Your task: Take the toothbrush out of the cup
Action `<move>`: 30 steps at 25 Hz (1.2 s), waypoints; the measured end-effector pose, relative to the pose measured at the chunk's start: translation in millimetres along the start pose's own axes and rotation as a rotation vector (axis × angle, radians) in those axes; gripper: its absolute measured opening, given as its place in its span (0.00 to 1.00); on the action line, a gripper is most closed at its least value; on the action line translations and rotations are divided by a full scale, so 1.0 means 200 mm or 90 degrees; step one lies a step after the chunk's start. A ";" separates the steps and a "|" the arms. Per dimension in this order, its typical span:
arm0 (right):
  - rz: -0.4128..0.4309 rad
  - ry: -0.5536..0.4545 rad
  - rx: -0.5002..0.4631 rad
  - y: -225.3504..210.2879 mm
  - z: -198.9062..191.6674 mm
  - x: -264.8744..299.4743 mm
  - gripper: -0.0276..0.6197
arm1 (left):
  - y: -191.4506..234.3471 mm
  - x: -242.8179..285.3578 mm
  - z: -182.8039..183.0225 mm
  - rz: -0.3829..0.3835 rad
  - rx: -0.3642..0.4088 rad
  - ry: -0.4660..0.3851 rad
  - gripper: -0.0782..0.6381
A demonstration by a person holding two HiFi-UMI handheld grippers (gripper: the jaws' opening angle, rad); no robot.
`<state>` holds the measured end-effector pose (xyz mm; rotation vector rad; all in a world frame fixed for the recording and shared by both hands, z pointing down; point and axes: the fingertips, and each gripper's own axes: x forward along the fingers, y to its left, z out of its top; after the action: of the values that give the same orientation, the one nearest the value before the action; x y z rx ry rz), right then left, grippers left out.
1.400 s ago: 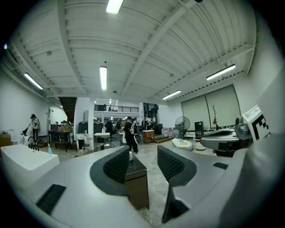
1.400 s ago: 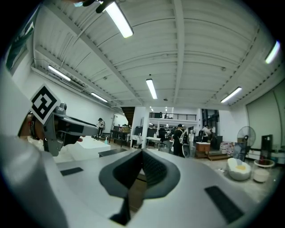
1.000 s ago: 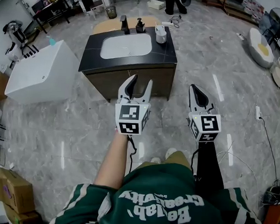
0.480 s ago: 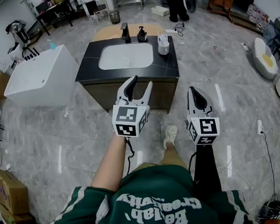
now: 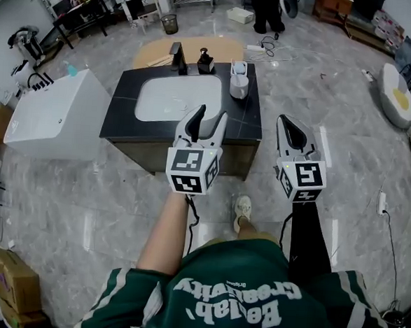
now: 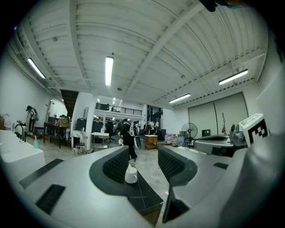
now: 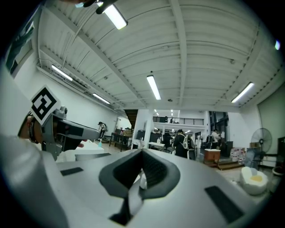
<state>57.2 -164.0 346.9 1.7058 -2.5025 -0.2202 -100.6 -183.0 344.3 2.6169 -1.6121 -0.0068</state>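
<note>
A white cup (image 5: 238,87) stands at the back right corner of the black vanity top (image 5: 247,117), with the toothbrush (image 5: 237,69) sticking up out of it. Both grippers hover in front of the vanity, well short of the cup. My left gripper (image 5: 209,118) is open and empty; in the left gripper view (image 6: 143,162) the cup (image 6: 131,174) shows far off between the jaws. To its right, my right gripper (image 5: 287,122) is shut with nothing in it (image 7: 142,171). A sliver of the white cup (image 7: 143,180) shows past its closed jaws.
The vanity holds a white basin (image 5: 171,101), a black faucet (image 5: 176,56) and a dark soap bottle (image 5: 204,60). A large white box (image 5: 51,110) stands to the left and cardboard boxes (image 5: 15,280) lie at the lower left. A person (image 5: 265,6) stands beyond the vanity.
The vanity has come closer and both grippers now reach its front edge. The left stays open and the right stays shut.
</note>
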 end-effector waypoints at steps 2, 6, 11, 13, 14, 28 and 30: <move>0.003 0.001 -0.002 -0.10 0.00 0.13 0.05 | 0.03 0.16 0.00 0.002 -0.002 0.004 0.38; 0.016 0.009 -0.004 -0.26 -0.02 0.40 0.05 | 0.10 0.46 -0.01 0.007 -0.006 0.017 0.38; 0.030 0.020 0.009 -0.45 -0.10 0.71 0.05 | 0.17 0.82 -0.07 0.013 -0.014 0.045 0.38; 0.037 0.025 0.016 -0.51 -0.15 0.80 0.05 | 0.20 0.93 -0.12 0.019 -0.017 0.059 0.38; 0.041 0.027 0.020 -0.54 -0.17 0.84 0.05 | 0.21 0.98 -0.14 0.022 -0.019 0.066 0.38; 0.077 0.044 0.065 -0.77 -0.38 1.33 0.05 | 0.40 1.47 -0.40 0.049 -0.034 0.161 0.38; 0.078 0.048 0.067 -0.78 -0.40 1.37 0.05 | 0.42 1.52 -0.45 0.048 -0.056 0.174 0.38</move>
<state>113.6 -480.1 399.1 1.5579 -2.5932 -0.0138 -35.7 -487.6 448.7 2.3689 -1.5747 0.2654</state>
